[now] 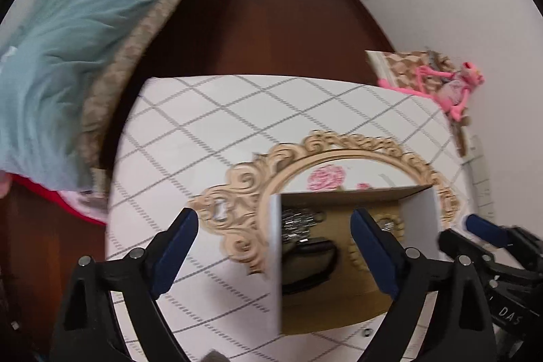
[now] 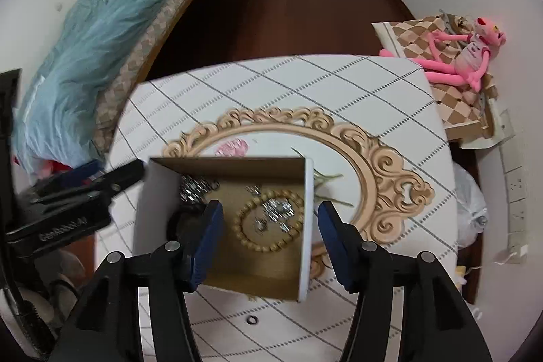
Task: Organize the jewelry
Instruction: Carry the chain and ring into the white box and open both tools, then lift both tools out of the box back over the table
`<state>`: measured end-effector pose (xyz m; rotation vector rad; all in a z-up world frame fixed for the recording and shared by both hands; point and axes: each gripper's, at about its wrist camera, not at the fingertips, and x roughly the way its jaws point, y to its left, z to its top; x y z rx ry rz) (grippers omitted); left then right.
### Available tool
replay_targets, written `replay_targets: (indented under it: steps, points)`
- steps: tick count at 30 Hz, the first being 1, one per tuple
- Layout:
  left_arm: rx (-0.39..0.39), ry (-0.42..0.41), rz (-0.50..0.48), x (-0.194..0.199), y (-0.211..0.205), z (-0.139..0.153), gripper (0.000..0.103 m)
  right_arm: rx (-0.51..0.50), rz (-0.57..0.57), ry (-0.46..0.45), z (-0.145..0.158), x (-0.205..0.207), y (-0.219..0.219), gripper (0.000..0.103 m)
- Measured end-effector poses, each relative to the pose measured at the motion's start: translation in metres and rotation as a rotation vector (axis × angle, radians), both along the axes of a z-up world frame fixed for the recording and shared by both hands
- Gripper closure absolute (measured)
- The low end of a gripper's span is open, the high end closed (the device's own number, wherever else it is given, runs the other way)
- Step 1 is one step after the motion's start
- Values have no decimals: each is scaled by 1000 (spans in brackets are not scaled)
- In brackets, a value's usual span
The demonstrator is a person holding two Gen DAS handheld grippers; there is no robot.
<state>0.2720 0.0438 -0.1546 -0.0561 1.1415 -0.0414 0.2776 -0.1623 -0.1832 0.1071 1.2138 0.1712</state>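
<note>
Your table (image 2: 210, 97), covered in white cloth with a grey diamond grid, carries an ornate oval tray (image 2: 390, 165). An open cardboard box (image 2: 163, 192) sits partly over it. A small ring (image 2: 251, 320) lies near you.

Matt cardboard box (image 2: 237, 165), wooden bead bracelet (image 2: 268, 221)

boxes: 1 (image 2: 307, 226) | bead bracelets: 1 (image 2: 244, 234) | trays: 1 (image 2: 390, 165) | loose rings: 1 (image 2: 251, 320)

Box (image 1: 339, 260) blurred — mirror (image 2: 356, 158) partly hidden
</note>
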Motion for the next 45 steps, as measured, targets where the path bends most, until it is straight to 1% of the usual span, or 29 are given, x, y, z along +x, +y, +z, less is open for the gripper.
replay_targets:
  steps: [1,2,3,5,10,16,27,34,38,40,42,45]
  points:
    - [20,-11,9,-4,1,0,5,-19,-2,1,-1,-3,0,24]
    - [39,-29,16,-9,2,1,0,-49,-5,-2,-4,-7,1,6]
    - [59,-47,18,-15,2,1,0,-82,-4,-2,-6,-10,3,3]
    - [86,-64,20,-25,2,1,0,-125,4,-3,-11,-18,6,2]
    - [107,-67,19,-41,0,-1,0,-146,-11,17,-22,-34,6,2]
    - [114,-82,18,-62,-3,6,0,-159,-31,-9,-16,-51,6,2]
    - [143,-157,35,-102,-4,38,0,-199,-45,-122,26,-90,7,2]
    - [118,-208,38,-122,-4,67,0,-179,-65,-197,62,-114,5,2]
    - [100,-227,47,-130,-3,77,0,-157,-73,-211,72,-123,3,2]
    - [105,-230,55,-133,-2,76,0,-147,-80,-210,72,-127,2,2]
    - [121,-222,68,-135,-2,67,0,-140,-86,-201,64,-131,-1,2]
    - [144,-179,85,-138,1,38,0,-96,-96,-163,32,-136,-4,2]
